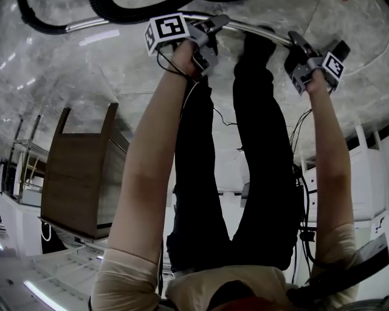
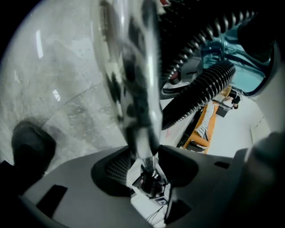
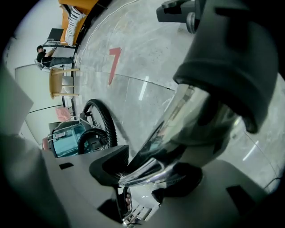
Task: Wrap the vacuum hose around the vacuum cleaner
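Observation:
A chrome wand tube (image 1: 249, 27) runs over the grey floor between both grippers. In the left gripper view it (image 2: 131, 67) is smeared with blur and stands loosely between the pads of my left gripper (image 2: 144, 162) (image 1: 216, 27). My right gripper (image 3: 147, 171) (image 1: 295, 45) is shut on the tube (image 3: 178, 124), just below its black cuff (image 3: 231, 58). The black ribbed hose (image 2: 200, 89) (image 3: 104, 120) (image 1: 121, 9) curls over the floor to the teal vacuum cleaner (image 3: 67, 138) (image 2: 231, 62).
The person's legs in black trousers (image 1: 255, 152) stand between the arms. A wooden cabinet (image 1: 79, 176) is at the left and white shelving (image 1: 364, 182) at the right. A red 7 (image 3: 113, 64) marks the floor. A wooden chair (image 3: 60, 82) and a person (image 3: 44, 53) are far off.

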A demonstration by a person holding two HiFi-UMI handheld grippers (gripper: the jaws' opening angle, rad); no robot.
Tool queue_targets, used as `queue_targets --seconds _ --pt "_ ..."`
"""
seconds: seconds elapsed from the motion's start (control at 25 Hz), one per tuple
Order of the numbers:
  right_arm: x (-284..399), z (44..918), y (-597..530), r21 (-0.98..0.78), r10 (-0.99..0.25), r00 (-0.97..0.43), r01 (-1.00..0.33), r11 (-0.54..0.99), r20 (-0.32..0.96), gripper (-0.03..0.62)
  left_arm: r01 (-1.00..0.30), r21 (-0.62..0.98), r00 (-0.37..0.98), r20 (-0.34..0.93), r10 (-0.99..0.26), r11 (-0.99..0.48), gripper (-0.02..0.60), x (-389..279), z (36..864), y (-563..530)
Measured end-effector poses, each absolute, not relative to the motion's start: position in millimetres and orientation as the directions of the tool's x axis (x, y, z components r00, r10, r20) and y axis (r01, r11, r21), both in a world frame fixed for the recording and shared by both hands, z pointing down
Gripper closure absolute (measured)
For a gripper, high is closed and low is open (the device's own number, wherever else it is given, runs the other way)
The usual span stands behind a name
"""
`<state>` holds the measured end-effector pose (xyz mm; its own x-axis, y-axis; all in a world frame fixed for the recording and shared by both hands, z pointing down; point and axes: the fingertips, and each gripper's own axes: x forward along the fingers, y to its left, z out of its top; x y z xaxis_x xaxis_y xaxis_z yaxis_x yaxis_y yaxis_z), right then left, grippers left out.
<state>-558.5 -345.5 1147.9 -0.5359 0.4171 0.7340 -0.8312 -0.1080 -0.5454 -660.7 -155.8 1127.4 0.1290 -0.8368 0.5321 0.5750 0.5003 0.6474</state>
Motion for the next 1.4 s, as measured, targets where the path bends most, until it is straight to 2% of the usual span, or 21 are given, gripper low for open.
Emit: queue_targets --seconds 0.08,0.24,0.4,0.48,0.52,0.6,0.64,0.68,0.84,0.92,1.12,1.2,1.28,1.4 --pt "-567 1162 -340 -0.535 0.411 -0.511 -0.842 -0.065 0.755 0.382 0.533 0.652 0.188 0.53 -0.827 0.539 0.403 -660 1131 -134" --pt "-588 1179 -325 -0.519 0.465 -0.436 -0.853 0.061 0.771 0.307 0.446 0.676 0.27 0.523 -0.809 0.586 0.403 -658 1126 -85" --pt "-587 1179 -334 -0.488 0.478 -0.386 -0.866 0.105 0.789 0.284 0.448 0.679 0.253 0.527 -0.811 0.581 0.403 -656 1123 -74" --pt "-576 1183 -332 -0.451 0.509 -0.284 -0.859 0.242 0.813 0.251 0.445 0.693 0.239 0.519 -0.821 0.568 0.403 -658 1122 -75" --pt "-565 1185 -327 -0.429 0.545 -0.171 -0.814 0.392 0.821 0.23 0.437 0.701 0.237 0.514 -0.824 0.563 0.403 -658 1121 -77" --pt "-539 1187 -313 -0.386 0.55 0.133 -0.577 0.719 0.825 0.23 0.421 0.716 0.243 0.502 -0.83 0.557 0.403 -658 1121 -80" --pt "-531 1184 -309 -0.376 0.513 0.242 -0.445 0.813 0.823 0.23 0.413 0.723 0.248 0.497 -0.832 0.554 0.403 -658 1120 -82" --pt "-529 1181 -307 -0.374 0.482 0.292 -0.357 0.856 0.826 0.23 0.404 0.728 0.254 0.492 -0.832 0.554 0.403 -656 1119 -83" --pt "-550 1157 -291 -0.413 0.478 0.242 -0.272 0.869 0.845 0.23 0.353 0.722 0.325 0.503 -0.801 0.596 0.403 -637 1109 -78" --pt "-567 1139 -274 -0.436 0.469 0.227 -0.181 0.882 0.854 0.23 0.293 0.722 0.39 0.508 -0.768 0.626 0.403 -626 1096 -73" --pt "-592 1082 -222 -0.444 0.385 0.274 0.202 0.873 0.881 0.232 -0.067 0.773 0.573 0.548 -0.61 0.631 0.403 -609 1022 -69" --pt "-601 1053 -204 -0.465 0.409 0.258 0.217 0.858 0.875 0.232 -0.174 0.779 0.603 0.567 -0.56 0.602 0.403 -616 989 -68" --pt "-614 1021 -191 -0.487 0.453 0.208 0.164 0.858 0.867 0.232 -0.259 0.766 0.593 0.607 -0.529 0.589 0.404 -637 964 -62" --pt "-628 978 -198 -0.48 0.464 0.14 0.118 0.869 0.875 0.232 -0.333 0.717 0.554 0.674 -0.488 0.612 0.405 -670 933 -42"
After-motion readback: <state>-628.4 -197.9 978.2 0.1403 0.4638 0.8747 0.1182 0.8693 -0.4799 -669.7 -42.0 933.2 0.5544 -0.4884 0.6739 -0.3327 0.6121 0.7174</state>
